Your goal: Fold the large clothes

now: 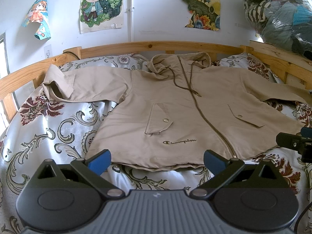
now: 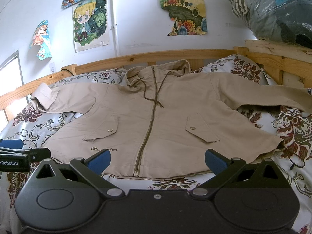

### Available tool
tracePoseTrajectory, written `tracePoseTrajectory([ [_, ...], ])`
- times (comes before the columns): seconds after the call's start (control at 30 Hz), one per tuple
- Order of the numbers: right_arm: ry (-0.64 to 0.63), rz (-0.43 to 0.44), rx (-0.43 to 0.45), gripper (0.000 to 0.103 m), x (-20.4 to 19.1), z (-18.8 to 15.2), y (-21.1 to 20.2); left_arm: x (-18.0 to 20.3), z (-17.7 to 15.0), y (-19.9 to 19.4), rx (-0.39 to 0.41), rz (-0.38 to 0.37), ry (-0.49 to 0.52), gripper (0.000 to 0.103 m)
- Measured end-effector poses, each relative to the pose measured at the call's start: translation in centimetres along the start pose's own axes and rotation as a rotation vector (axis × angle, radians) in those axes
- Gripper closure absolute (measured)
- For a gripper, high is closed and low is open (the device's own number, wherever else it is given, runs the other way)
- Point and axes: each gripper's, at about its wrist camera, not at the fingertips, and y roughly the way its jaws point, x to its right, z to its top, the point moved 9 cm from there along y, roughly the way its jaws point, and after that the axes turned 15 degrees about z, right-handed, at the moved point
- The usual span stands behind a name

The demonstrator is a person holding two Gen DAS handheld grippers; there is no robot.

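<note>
A beige hooded jacket (image 1: 175,105) lies flat and face up on the bed, zipped, hood toward the headboard, both sleeves spread out sideways. Its left sleeve cuff (image 1: 58,83) is bunched up. My left gripper (image 1: 157,160) is open just above the jacket's bottom hem, left of the zipper end. In the right wrist view the same jacket (image 2: 156,117) fills the middle, and my right gripper (image 2: 158,160) is open over the hem around the zipper's lower end (image 2: 136,173). Nothing sits between either pair of blue fingers. The right gripper's tip (image 1: 296,142) shows at the left view's right edge.
A floral quilt (image 1: 48,132) covers the bed. A wooden headboard rail (image 1: 156,45) runs along the back and right side. A clear bag of clothes (image 1: 282,13) is stacked at the upper right. Posters (image 1: 101,3) hang on the white wall.
</note>
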Motion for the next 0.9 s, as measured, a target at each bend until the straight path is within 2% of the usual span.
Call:
tracePoseTrajectory([
  [0.9, 0.004, 0.001, 0.000, 0.001, 0.10, 0.00, -0.01, -0.19, -0.17, -0.15, 0.000, 0.002, 0.001, 0.001],
])
